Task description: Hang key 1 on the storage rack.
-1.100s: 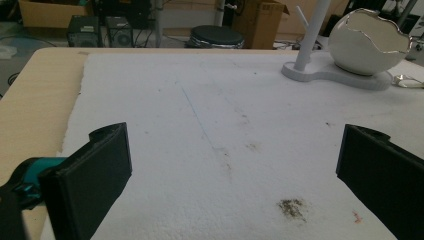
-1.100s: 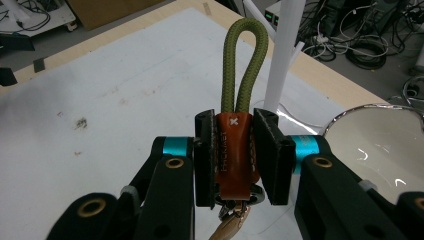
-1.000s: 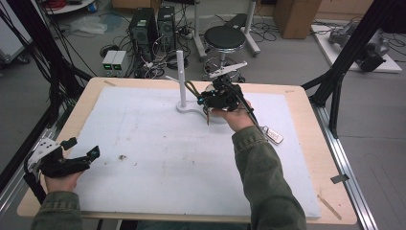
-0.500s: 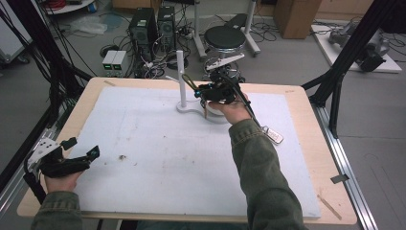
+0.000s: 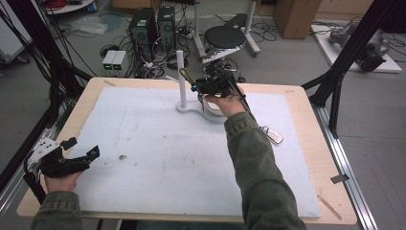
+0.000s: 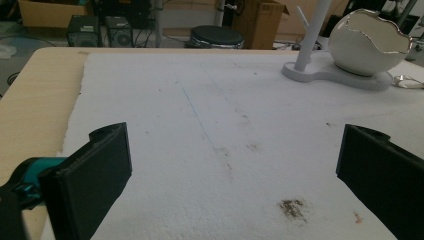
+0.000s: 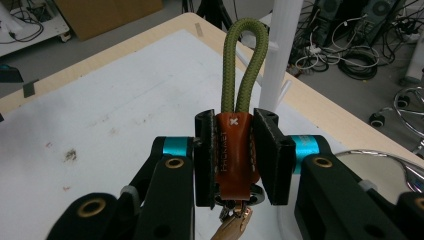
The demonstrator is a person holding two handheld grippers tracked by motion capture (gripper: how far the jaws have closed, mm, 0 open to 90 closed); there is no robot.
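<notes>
Since the earlier high view the right gripper (image 5: 198, 86) had lifted off the mat and drifted toward the far edge, closing on the white post (image 5: 180, 76); the left gripper (image 5: 79, 155) had kept its place at the near left corner of the table (image 5: 306, 158).

Pinched between the right gripper's (image 7: 235, 155) pads was a key fob (image 7: 234, 150), its brown leather tab squeezed upright, its olive cord loop (image 7: 240, 60) standing free above the jaws and a key dangling below; the loop sat just near the post (image 7: 277, 50), at about the height of the post's short side peg, though whether it touched I could not tell.

The left gripper's (image 6: 230, 165) jaws stood spread wide over bare white mat (image 6: 210, 125), holding nothing; far to its right the cracked-egg bowl (image 6: 370, 42) sat on the stand's base (image 6: 320, 77).

The step in hand looked like hanging the fob on the stand; the loop was raised but not yet over anything. The next move would call for steering the loop's opening onto the peg, keeping the tab pinched until the cord bore on it; only then should the jaws part. A second key fob (image 5: 271, 134) lay on the mat to the right of the sleeve (image 5: 253, 163), well apart.
</notes>
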